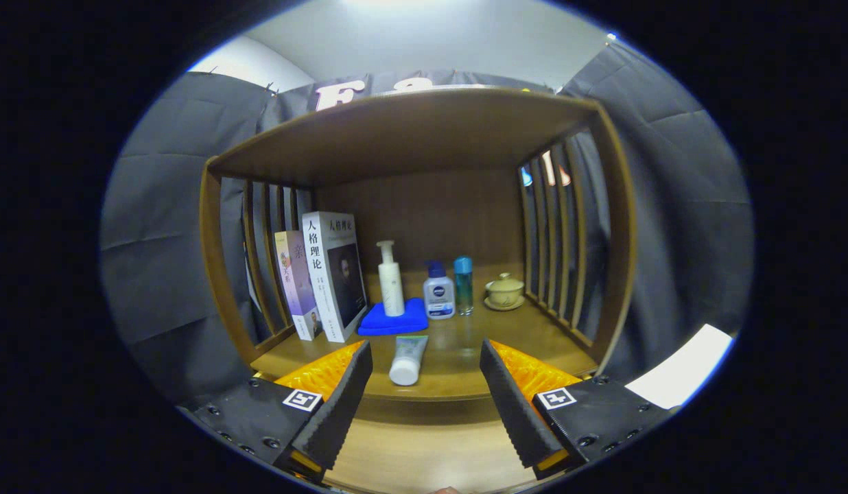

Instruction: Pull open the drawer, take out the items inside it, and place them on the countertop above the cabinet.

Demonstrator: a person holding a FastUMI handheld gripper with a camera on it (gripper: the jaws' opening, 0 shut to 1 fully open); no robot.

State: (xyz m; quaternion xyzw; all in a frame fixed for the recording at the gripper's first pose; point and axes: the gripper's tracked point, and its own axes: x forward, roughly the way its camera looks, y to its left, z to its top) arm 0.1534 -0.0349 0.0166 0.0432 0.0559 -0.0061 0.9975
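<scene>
The gripper (426, 384) hung with its two fingers spread wide apart and nothing between them, pointed at the wooden cabinet (619, 226) from the front. Just ahead of the fingers, in the gap between them, a tube (408, 359) with a white cap lay flat on the countertop (465, 357), its cap end toward the gripper and near the counter's front edge. Beyond the tube and slightly to the left sat a folded blue cloth (394, 321), and a white pump bottle (390, 280) stood upright on it. Just to the right of the cloth stood a small clear bottle with a blue cap (438, 293), and right beside that, a slim teal bottle (464, 284), also upright. Farther right, near the slatted side wall, a lidded cup (504, 289) rested on its saucer. Far to the left beyond the left finger, two books (321, 281) stood on end, leaning against the slatted left wall, the taller white one in front of the smaller pale one. A wooden shelf roofed the counter space above all these things. Below the counter's front edge, between and under the fingers, a lighter wooden surface (431, 453) showed; whether that was the drawer front could not be told, and its inside was hidden.
</scene>
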